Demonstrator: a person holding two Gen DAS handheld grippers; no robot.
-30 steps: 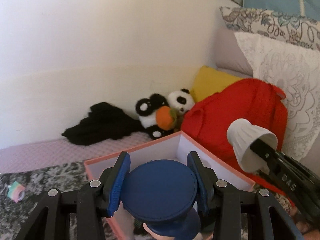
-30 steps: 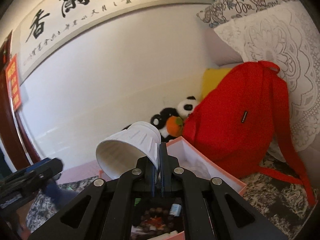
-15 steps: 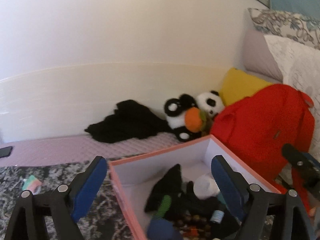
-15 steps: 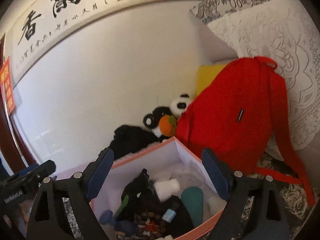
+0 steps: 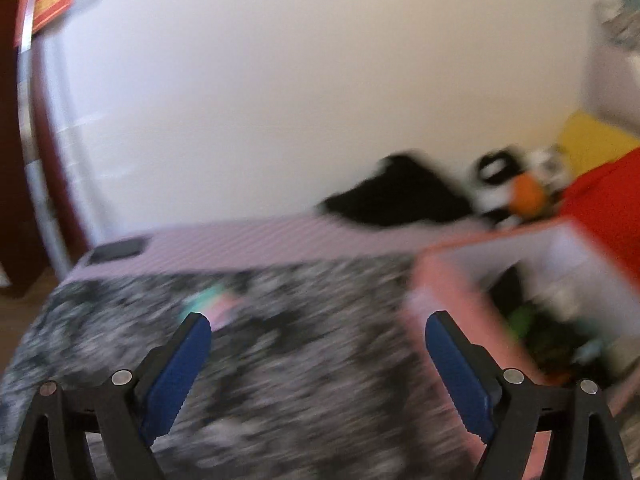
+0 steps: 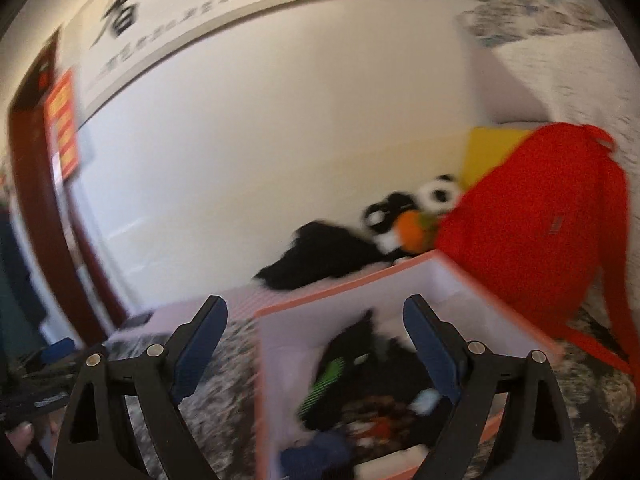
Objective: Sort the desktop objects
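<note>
Wall [image 6: 280, 140] fills most of both views, white, w/ a calligraphy banner [image 6: 240, 4] up top in the right wrist view. Patterned blanket [image 5: 300, 360] covers the surface under me, grey-black, v. blurred. Red backpack [image 6: 532, 240] leans at right, behind the box. Pink box [image 6: 352, 280] sits on the blanket, lid off: in the left wrist view it's off to the right [image 5: 452, 288], in the right wrist view directly ahead and below. Sorted bits lie in a pile inside it: black item w/ green stripes [image 6: 328, 380], dark blue thing [image 6: 316, 452] near the front wall; rest too smeared to name. Black cloth [image 6: 320, 256] and panda plush [image 6: 416, 216] lie by the wall beyond the box. Small pastel object [image 5: 216, 300] lies on the blanket, well apart from the box, ahead of my left gripper [image 5: 318, 360]. Left jaws have just been opening, wide now, nothing between. Right gripper [image 6: 316, 348] likewise spread wide after opening, empty, over the box's near corner.
</note>
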